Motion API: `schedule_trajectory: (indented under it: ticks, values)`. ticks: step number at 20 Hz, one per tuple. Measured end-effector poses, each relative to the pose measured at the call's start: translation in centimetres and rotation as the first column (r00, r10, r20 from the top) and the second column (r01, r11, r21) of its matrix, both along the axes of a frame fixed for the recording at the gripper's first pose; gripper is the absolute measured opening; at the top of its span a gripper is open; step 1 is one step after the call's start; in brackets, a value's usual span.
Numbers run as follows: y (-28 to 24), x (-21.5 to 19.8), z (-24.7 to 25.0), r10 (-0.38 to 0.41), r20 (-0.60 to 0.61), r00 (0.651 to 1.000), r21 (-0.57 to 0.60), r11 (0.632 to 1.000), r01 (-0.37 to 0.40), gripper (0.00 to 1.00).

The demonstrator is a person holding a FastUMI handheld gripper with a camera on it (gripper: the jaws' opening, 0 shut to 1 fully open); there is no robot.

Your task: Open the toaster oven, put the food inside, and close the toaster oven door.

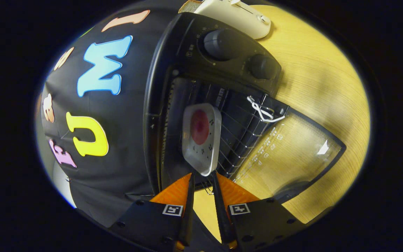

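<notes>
Landmark = toaster oven (222, 70), black, view rolled sideways. Its glass door (292, 157) hangs fully open, laid flat over the wooden table (327, 87), so the mouth is free for loading. A white cord (262, 111) is tied at the door's hinge end by the oven's front, prob. a pull loop for the door, tho that's a guess.

Food = red round piece (200, 126) on a small white square plate (201, 140). Plate sits partly inside the oven mouth, over the wire rack (236, 140); whether it rests on the rack or hangs just above it can't be told.

Gripper (202, 173): fingers nearly together, narrow gap, tips pinching the plate's near corner, one either side of the rim. Edge grip makes sense: keeps fingers off the food and lets the plate slide in flat w/o the fingers hitting the oven frame.

Two knobs (219, 43) on the oven's control panel, untouched. A white appliance (236, 15) stands beyond the oven on the table.

Judged stage: door step done, loading under way, plate not let go yet. Next likely: push deeper onto the rack, release, back out, then lift the door shut. Risk: corner hold may let the plate tip
</notes>
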State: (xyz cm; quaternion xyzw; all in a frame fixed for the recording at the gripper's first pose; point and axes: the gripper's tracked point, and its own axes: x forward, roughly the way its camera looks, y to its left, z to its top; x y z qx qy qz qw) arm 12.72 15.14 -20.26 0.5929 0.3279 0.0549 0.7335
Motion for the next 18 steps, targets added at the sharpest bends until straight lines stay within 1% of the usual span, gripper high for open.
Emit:
schedule_trajectory:
  ticks: [1,2,3,5,6,8,10,12,13,15,16,18]
  values:
    - [0.5,-0.8,0.3,0.02,0.005,1.0,-0.004,1.0,-0.02,0.47]
    - [1.1,-1.7,0.6,0.039,0.011,0.999,-0.008,0.999,-0.039,0.51]
    - [1.5,-2.5,0.7,0.059,0.012,0.998,-0.017,0.998,-0.059,0.62]
    - [1.7,-3.8,0.9,0.077,0.029,0.997,-0.062,0.995,-0.075,0.82]
    - [1.4,-4.3,0.8,0.079,0.038,0.996,-0.106,0.992,-0.075,0.87]
    - [1.2,-5.5,0.5,0.117,0.045,0.992,-0.2,0.974,-0.105,0.97]
    - [1.0,-6.7,-0.2,0.172,0.039,0.984,-0.309,0.939,-0.152,0.97]
    - [0.6,-7.5,-0.5,0.217,0.051,0.975,-0.433,0.885,-0.174,0.98]
    - [0.6,-7.8,-0.6,0.249,0.061,0.967,-0.494,0.849,-0.188,0.98]
    - [0.9,-8.9,-1.8,0.329,0.036,0.944,-0.604,0.76,-0.241,0.98]
    - [1.0,-9.3,-2.5,0.364,0.017,0.931,-0.653,0.709,-0.265,0.98]
    - [0.8,-9.7,-3.4,0.418,0.001,0.908,-0.753,0.598,-0.274,0.98]
